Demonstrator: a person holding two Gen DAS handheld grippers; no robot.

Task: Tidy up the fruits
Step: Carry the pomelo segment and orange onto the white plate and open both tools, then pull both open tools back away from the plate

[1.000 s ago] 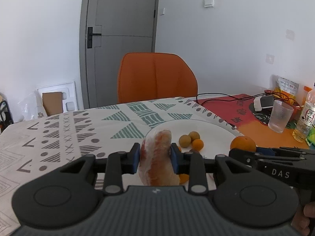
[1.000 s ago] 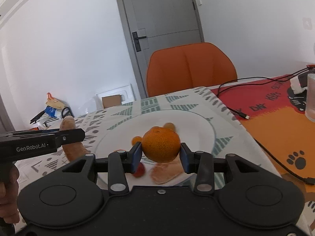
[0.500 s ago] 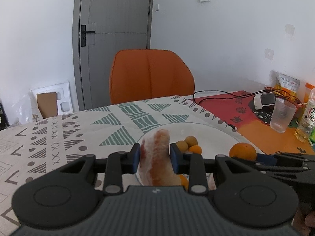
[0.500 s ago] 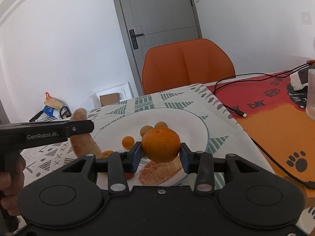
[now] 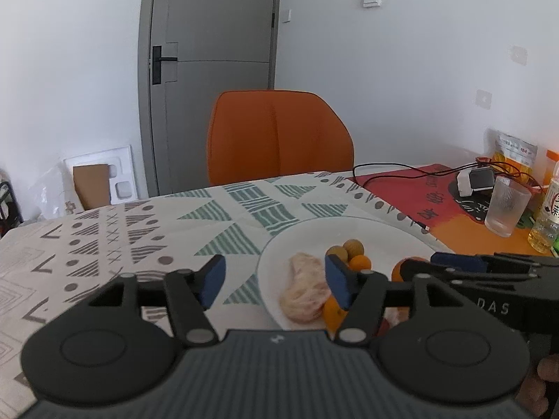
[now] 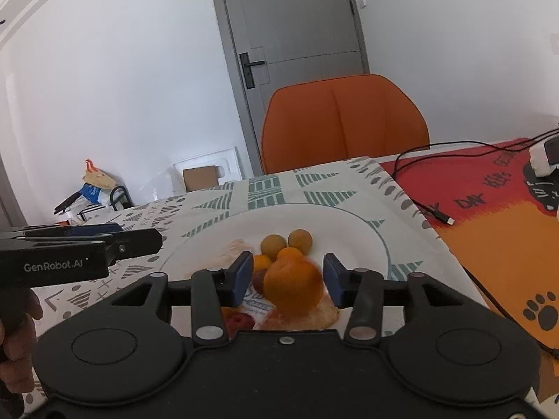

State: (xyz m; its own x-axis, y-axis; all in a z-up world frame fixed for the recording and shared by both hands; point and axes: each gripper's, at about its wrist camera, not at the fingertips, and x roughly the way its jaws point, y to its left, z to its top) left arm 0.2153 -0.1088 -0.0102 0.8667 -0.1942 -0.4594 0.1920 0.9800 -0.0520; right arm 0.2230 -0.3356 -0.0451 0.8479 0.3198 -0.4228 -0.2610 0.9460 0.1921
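Note:
A white plate [image 5: 377, 234] on the patterned tablecloth holds fruit. A peeled pink pomelo piece [image 5: 304, 289] lies at its left side, beside small brown longans [image 5: 344, 249] and small oranges. My left gripper [image 5: 274, 281] is open above the plate's left edge, empty. My right gripper [image 6: 286, 279] is open; the orange mandarin [image 6: 291, 281] sits blurred between its blue pads, apart from both, over another pomelo piece [image 6: 314, 316]. The plate also shows in the right wrist view [image 6: 349, 223]. The right gripper's side shows in the left wrist view [image 5: 489, 279].
An orange chair [image 5: 279, 136] stands behind the table. On the red and orange mat at the right are a clear glass [image 5: 506, 211], a bottle [image 5: 546, 223], a charger with a black cable [image 5: 475, 179] and snack bags. A red berry [image 6: 239, 319] lies near the plate's front.
Both grippers have opened. The left one let the pomelo piece down onto the plate. The right one let go of the mandarin, which is dropping onto the plate.

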